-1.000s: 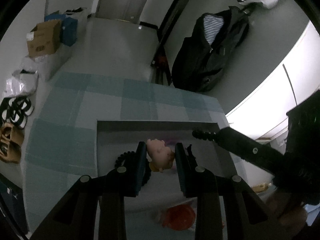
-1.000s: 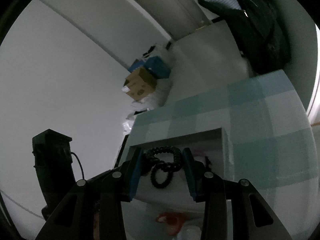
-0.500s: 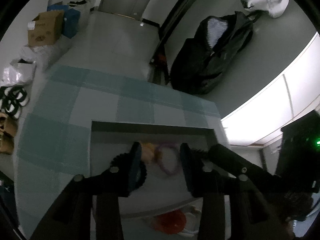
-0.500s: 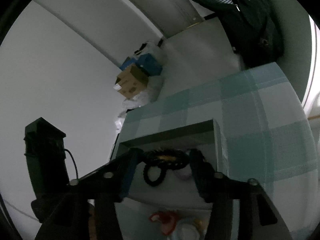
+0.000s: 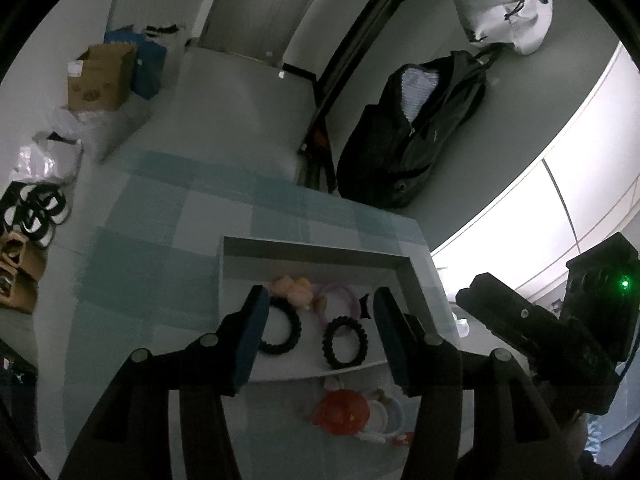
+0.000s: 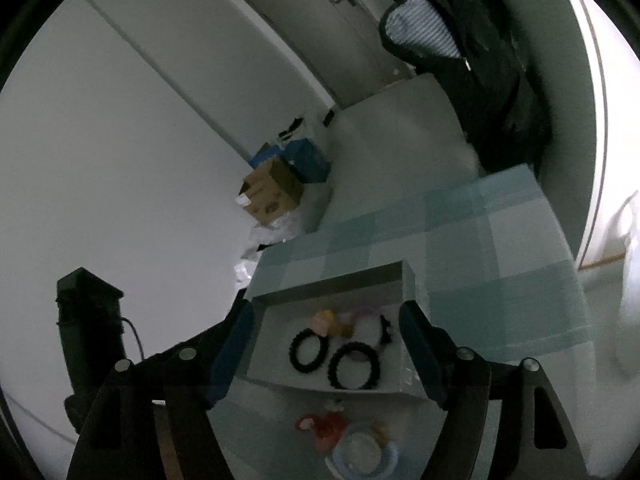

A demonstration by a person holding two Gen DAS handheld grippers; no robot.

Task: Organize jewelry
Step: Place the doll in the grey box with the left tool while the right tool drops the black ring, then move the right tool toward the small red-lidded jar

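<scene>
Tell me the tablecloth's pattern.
Tablecloth: large checks in teal and pale blue-white, clearest in the right wrist view.

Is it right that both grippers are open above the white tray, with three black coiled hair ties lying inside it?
Not quite: the left wrist view shows two black coiled hair ties in the white tray, not three. Both the left gripper and right gripper are open.

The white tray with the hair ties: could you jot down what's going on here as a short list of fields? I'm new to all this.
tray: white tray, open top, on a checked cloth
inside: two black rings, a lilac ring, a peach plush piece
outside, near side: orange piece with pale rings
left gripper: open, empty, above the tray
right gripper: open, empty, above the tray
</scene>
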